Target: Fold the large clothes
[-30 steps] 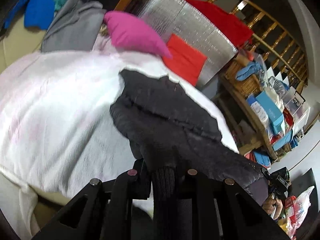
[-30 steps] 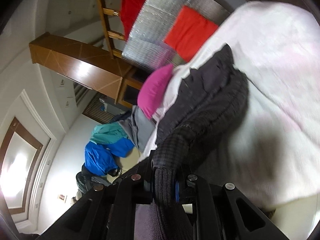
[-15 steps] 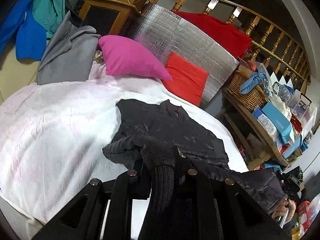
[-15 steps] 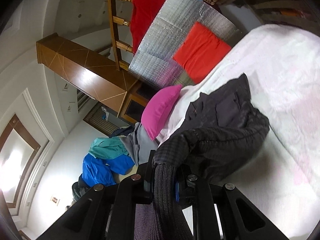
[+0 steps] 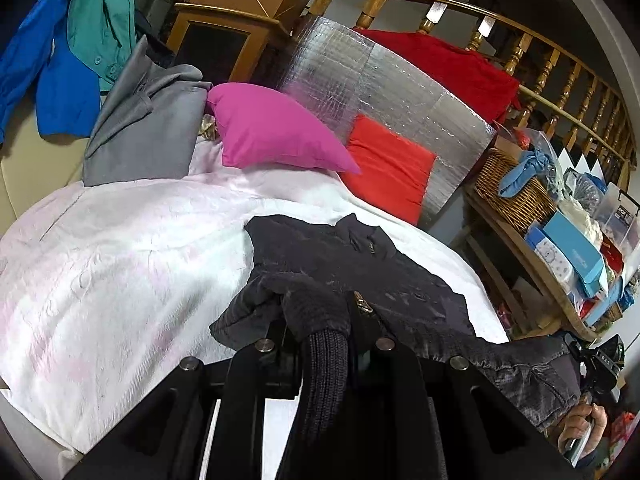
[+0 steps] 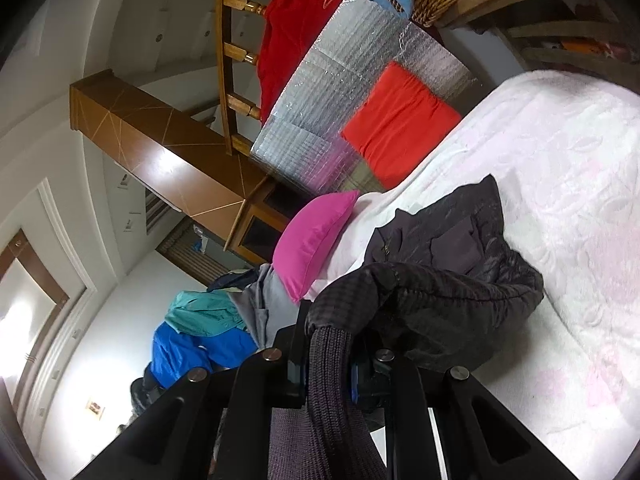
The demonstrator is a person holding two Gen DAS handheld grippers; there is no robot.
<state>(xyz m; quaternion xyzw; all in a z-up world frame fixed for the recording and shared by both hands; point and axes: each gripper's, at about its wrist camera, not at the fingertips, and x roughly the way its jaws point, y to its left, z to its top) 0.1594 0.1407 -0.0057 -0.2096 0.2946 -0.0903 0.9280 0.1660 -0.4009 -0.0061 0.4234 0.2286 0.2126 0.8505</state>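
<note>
Left tool: my left tool (image 5: 324,344) is clamped tight on a knit cuff of the dark jacket (image 5: 360,276).
Right tool: my right tool (image 6: 330,354) is pinched on the other ribbed cuff (image 6: 330,364) — fabric fills the gap.
Jacket: it lies partly spread on the white blanket (image 5: 120,260) of the bed, collar toward the pink pillow (image 5: 272,132), sleeves lifted to my tools.
Basket: a wicker basket (image 5: 512,188) on the wooden shelf (image 5: 536,264) holds a knotted blue cloth (image 5: 524,168).
Left view only: boxes on the shelf — and a hand (image 5: 584,428) at the lower right.
Right view only: a bright window (image 6: 24,312) and white wall.
</note>
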